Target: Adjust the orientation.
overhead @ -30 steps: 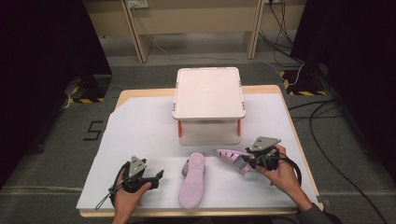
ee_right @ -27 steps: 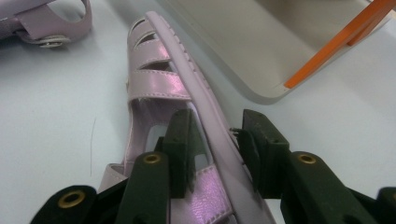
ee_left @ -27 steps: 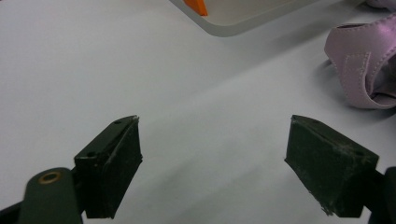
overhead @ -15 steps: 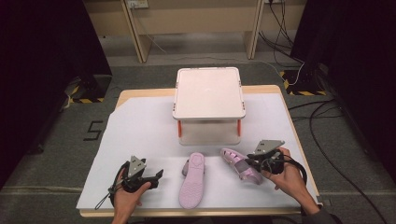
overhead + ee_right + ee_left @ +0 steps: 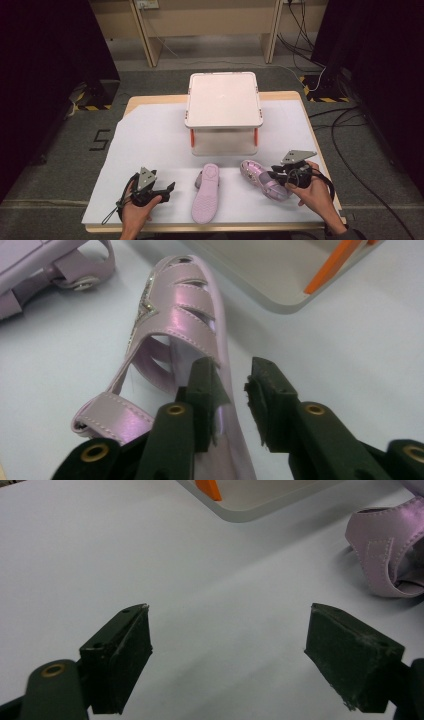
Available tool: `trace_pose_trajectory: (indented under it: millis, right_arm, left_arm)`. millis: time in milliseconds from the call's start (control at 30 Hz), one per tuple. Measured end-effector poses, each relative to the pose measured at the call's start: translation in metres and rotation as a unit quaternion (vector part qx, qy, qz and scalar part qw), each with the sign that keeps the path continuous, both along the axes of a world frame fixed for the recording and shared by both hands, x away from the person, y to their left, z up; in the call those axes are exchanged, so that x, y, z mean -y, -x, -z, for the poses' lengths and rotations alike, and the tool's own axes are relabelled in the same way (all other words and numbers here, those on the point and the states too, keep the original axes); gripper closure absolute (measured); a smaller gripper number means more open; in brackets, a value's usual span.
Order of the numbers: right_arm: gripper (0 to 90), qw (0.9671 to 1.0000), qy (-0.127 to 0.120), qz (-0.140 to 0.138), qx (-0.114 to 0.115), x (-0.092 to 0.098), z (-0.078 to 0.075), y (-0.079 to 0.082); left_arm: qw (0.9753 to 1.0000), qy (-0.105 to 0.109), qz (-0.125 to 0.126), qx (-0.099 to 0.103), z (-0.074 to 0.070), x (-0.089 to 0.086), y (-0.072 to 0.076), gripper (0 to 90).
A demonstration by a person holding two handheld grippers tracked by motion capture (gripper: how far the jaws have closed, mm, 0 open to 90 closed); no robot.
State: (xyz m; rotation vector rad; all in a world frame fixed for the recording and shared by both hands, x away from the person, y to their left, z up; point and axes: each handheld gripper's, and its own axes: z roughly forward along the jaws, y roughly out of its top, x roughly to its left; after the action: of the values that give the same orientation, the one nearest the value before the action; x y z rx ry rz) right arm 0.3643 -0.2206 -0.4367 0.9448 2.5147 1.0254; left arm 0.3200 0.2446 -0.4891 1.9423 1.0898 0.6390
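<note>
Gripping pink strappy sandal point(image 5: 175, 325) side wall, right gripper point(image 5: 232, 390) nearly closed; left gripper point(image 5: 227, 655) wide open, empty.

pink sandal point(image 5: 262, 179) sitting upright, just right of the other sandal point(image 5: 206, 194), which lies sole-up on the white sheet.

From my screen the sandal point(image 5: 185, 325) near the middle of the right gripper view looks like glossy, pearly lilac faux leather with a glittery trim. My gripper's black fingers point(image 5: 272, 390) seem matt, roughened rubber. The sheet covering the surface point(image 5: 150, 140) looks smooth, matt white.
</note>
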Motion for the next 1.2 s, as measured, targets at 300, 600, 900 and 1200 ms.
trace_pose_trajectory:
  millis: [300,600,900,1200]
  right_arm:
    - [54.8,0.9957,-0.068,0.059,-0.021,0.021,0.012,-0.015]
    - [47.6,0.9934,-0.061,0.097,-0.007,0.039,0.010,-0.020]
    - [40.7,0.9900,-0.071,0.119,0.028,0.055,-0.001,-0.015]
    - [37.2,0.9931,-0.071,0.073,0.058,0.048,-0.006,-0.008]
  left_arm:
    - [1.0000,0.001,0.000,0.001,0.000,0.000,0.000,17.5]
    - [1.0000,0.001,-0.001,0.002,-0.001,-0.001,0.000,17.6]
    - [1.0000,0.000,-0.002,0.001,0.000,-0.001,0.000,17.6]
    - [1.0000,0.002,-0.003,0.004,-0.001,-0.001,0.000,17.7]
